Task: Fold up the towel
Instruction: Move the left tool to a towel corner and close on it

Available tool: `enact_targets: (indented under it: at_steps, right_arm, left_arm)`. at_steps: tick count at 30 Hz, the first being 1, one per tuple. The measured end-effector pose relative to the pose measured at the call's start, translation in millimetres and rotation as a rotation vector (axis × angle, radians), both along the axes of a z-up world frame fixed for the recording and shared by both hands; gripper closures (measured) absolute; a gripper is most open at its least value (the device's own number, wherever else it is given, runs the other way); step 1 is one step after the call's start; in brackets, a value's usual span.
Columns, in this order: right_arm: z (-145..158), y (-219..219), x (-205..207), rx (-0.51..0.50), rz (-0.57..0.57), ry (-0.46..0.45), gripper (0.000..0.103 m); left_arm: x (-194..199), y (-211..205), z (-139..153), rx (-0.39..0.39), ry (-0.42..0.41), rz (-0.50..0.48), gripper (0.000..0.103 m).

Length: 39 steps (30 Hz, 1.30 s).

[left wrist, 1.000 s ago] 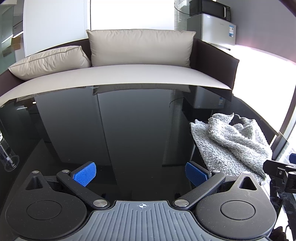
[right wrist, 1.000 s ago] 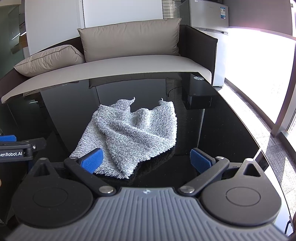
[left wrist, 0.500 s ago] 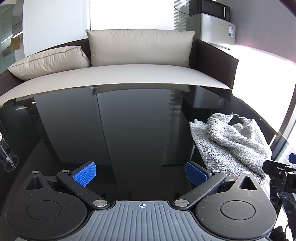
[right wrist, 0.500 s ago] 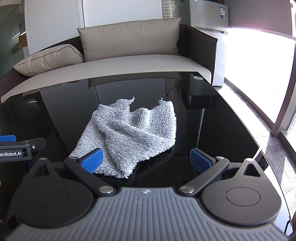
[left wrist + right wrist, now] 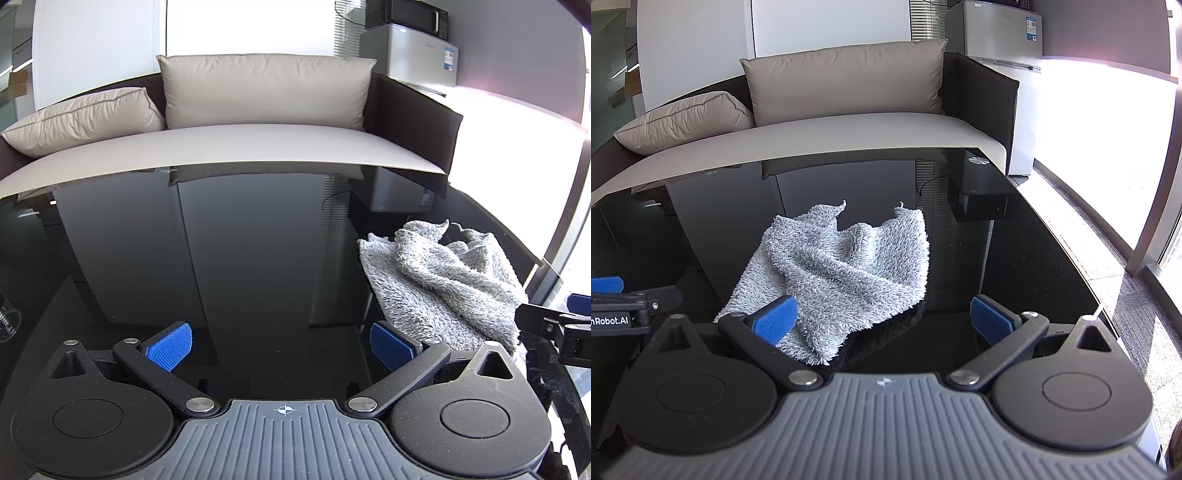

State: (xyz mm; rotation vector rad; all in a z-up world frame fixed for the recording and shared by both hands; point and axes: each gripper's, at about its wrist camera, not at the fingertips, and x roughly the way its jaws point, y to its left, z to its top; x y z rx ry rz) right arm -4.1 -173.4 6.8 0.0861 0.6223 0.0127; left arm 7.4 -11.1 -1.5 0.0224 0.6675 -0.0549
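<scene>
Grey fleecy towel (image 5: 846, 269) lies crumpled on the black glass table (image 5: 1015, 258), directly ahead of my right gripper (image 5: 882, 319); my left gripper (image 5: 282, 345) sits off to its left. Both are spread wide, holding nothing. Right is nearer.

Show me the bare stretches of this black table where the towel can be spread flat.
Bare table runs from the towel leftward to the glass, back to the sofa. Right of the towel, free to the edge. Crowded: nowhere.
</scene>
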Motion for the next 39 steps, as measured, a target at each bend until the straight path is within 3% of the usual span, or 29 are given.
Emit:
enact_targets:
  at_steps: [10,19,29,36,39]
  right_arm:
    - [2.9,-19.1,19.1,-0.002,0.006,-0.026,0.001]
    - [1.5,-47.6,50.3,0.052,-0.027,-0.031,0.001]
    - [-5.4,-72.7,66.7,0.033,-0.054,-0.028,0.001]
    - [-10.4,-92.3,74.5,0.067,-0.089,-0.022,0.001]
    - [-10.8,-93.1,74.2,0.070,-0.090,-0.022,0.001]
  left_arm:
    - [32.7,-20.0,6.6,-0.046,-0.016,-0.159,0.001]
    - [75.4,-37.1,8.0,-0.109,0.003,-0.208,0.001]
    - [109.5,-82.5,12.2,-0.058,-0.019,-0.331,0.001]
    - [129.6,-102.1,5.0,-0.046,0.006,-0.340,0.009]
    - [138.4,-108.0,2.6,-0.051,0.023,-0.344,0.020]
